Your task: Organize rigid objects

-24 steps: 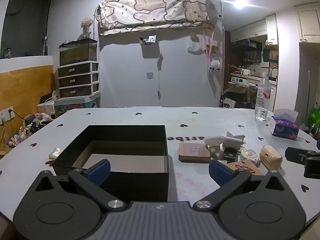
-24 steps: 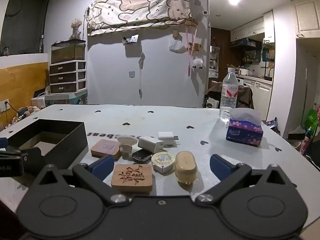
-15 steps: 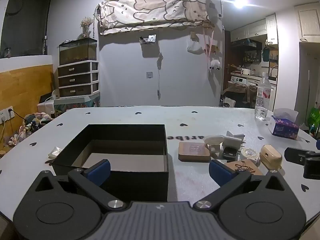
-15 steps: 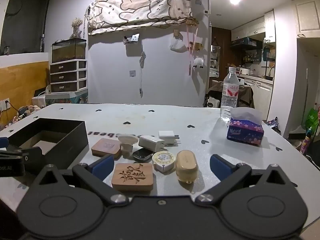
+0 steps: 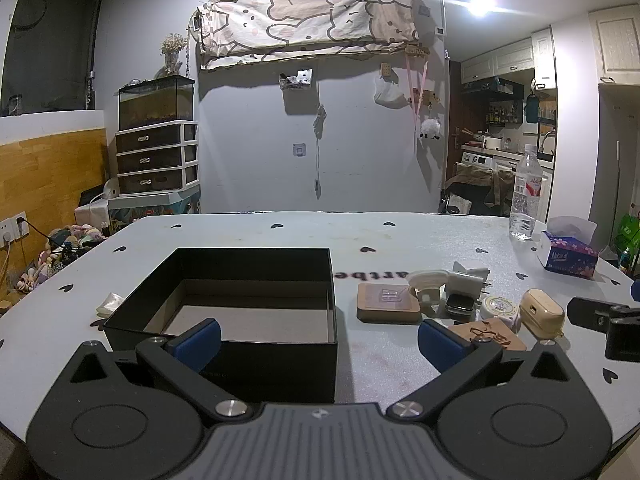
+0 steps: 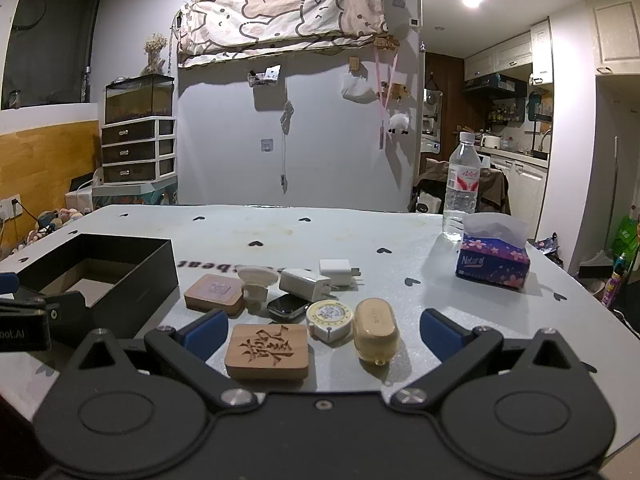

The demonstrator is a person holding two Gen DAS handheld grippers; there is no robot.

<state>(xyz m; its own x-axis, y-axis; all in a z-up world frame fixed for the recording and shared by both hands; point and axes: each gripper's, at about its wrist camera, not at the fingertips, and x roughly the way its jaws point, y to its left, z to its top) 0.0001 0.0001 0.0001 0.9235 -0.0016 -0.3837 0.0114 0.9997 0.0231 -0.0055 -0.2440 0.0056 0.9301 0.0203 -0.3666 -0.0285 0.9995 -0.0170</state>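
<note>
An empty black open box (image 5: 256, 264) sits on the table in front of my left gripper (image 5: 318, 342), which is open and empty just behind its near wall. The box also shows in the right wrist view (image 6: 132, 276). My right gripper (image 6: 324, 334) is open and empty, with a carved wooden block (image 6: 268, 350) between its fingers. Near it lie a round tape measure (image 6: 329, 318), a beige case (image 6: 376, 332), a smartwatch (image 6: 286, 305), two white chargers (image 6: 306, 282), a white knob (image 6: 256, 284) and a second wooden block (image 6: 214, 294).
A tissue box (image 6: 492, 260) and a water bottle (image 6: 462, 188) stand at the far right of the table (image 6: 320, 228). A small white item (image 5: 110, 303) lies left of the box. The table's edge curves near on both sides.
The right gripper has moved slightly toward the carved wooden block. The left gripper is almost still.
</note>
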